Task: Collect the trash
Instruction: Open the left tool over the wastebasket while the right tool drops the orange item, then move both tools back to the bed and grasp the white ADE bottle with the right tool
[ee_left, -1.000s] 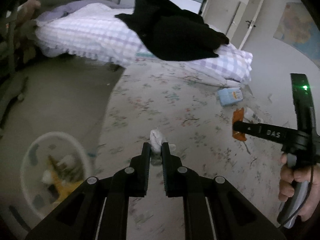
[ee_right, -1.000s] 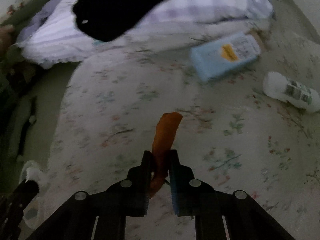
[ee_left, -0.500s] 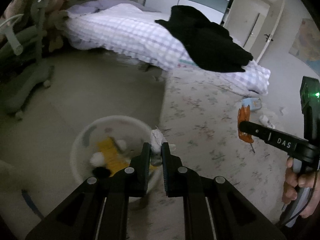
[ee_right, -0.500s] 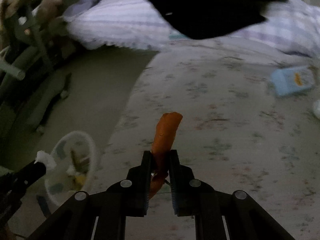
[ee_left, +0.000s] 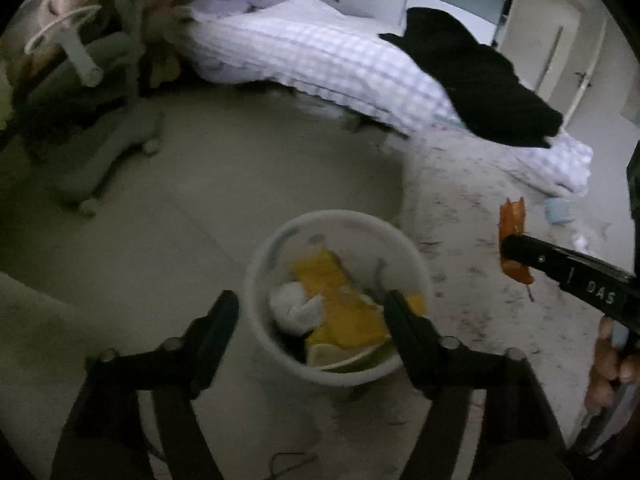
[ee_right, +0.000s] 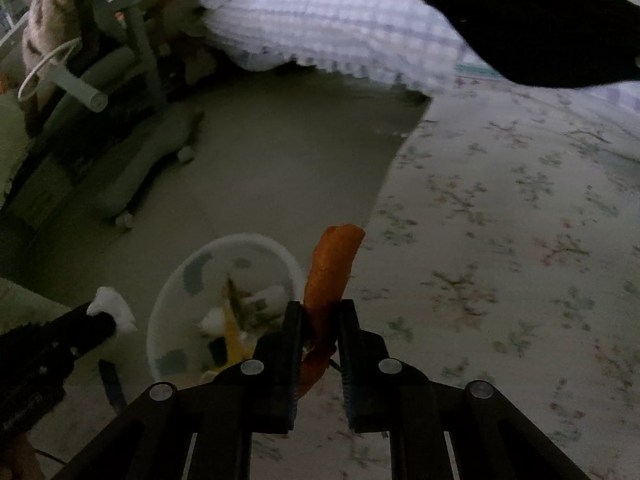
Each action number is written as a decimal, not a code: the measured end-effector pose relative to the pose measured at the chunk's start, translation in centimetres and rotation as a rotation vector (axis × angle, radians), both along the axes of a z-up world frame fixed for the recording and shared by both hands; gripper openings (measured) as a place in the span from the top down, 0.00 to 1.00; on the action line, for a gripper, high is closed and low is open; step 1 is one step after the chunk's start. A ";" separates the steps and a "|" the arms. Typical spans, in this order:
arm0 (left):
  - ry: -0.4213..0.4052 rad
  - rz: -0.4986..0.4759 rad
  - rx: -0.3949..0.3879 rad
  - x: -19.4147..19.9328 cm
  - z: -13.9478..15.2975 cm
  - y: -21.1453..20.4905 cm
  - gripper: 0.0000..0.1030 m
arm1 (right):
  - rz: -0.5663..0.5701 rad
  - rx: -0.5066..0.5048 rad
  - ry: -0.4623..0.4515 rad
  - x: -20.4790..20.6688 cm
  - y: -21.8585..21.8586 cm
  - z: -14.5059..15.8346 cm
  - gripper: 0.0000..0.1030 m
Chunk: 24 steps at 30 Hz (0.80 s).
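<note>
A: Left gripper [ee_left: 310, 308] sits above the white bin [ee_left: 256, 280]; jaws are opening, wide apart in its own view, nothing pressed between the pads there.

B: The right wrist view disagrees a bit. A white tissue wad [ee_right: 112, 308] shows at the left gripper's tip, beside the bin rim and not over the mouth.

A: Noted. Cannot tell whether it clings to one pad or is already falling. Inside the bin: yellow wrapper [ee_left: 340, 300], more white wads.

B: Right gripper [ee_right: 318, 316]: jaws clenched on the orange wrapper [ee_right: 332, 268], which sticks up past the tips. Seen from the left wrist it hangs over the floral rug [ee_right: 520, 240], just right of the bin.

A: Step in hand, by my reading: drop the tissue, then the wrapper.

B: To do it well, centre the left tips over the mouth before trusting the release; light tissue may stick, so a small shake could help.

A: Then swing the right gripper across until the wrapper hangs above the middle, tips tilted down, and only then let go. Thin wrapper may flutter; go low to the rim.

B: Keep the two grippers from crowding each other over the opening.
</note>
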<state>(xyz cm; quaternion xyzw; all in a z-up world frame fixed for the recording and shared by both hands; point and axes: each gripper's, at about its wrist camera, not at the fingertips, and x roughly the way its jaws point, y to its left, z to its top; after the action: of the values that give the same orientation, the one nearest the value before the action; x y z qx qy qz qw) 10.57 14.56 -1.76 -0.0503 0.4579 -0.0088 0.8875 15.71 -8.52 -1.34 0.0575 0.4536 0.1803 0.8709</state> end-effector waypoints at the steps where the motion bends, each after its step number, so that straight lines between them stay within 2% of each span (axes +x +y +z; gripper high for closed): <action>1: 0.002 0.005 0.019 -0.1 0.0 0.3 0.24 | 0.009 0.001 -0.001 0.1 0.4 -0.1 0.85; 4: -0.009 0.017 0.051 -0.4 0.2 0.9 0.24 | 0.032 0.004 -0.006 0.2 1.6 -0.3 0.85; 14: -0.014 0.050 0.071 -1.7 0.6 2.9 0.23 | 0.103 0.012 -0.001 0.5 5.4 -1.4 0.85; 17: -0.016 0.060 0.073 -1.9 0.7 3.3 0.22 | 0.119 0.014 -0.001 0.7 6.2 -1.7 0.81; 18: -0.016 0.062 0.072 -2.0 0.7 3.4 0.21 | 0.126 0.015 0.005 0.8 6.4 -1.8 0.78; 20: -0.018 0.067 0.070 -2.2 0.8 3.6 0.20 | 0.104 0.029 0.005 0.8 6.2 -1.8 0.38; 21: -0.019 0.067 0.069 -2.2 0.9 3.6 0.19 | 0.088 0.043 -0.009 0.7 5.9 -1.6 0.34; 24: -0.028 0.064 0.070 -2.3 1.2 3.2 0.19 | 0.081 0.052 -0.009 0.6 5.5 -1.2 0.34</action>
<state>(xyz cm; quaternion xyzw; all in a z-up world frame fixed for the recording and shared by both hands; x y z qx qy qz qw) 8.25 17.71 -0.56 -0.0338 0.4436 0.0347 0.8949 16.29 -3.04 -2.53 0.0608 0.4466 0.2275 0.8632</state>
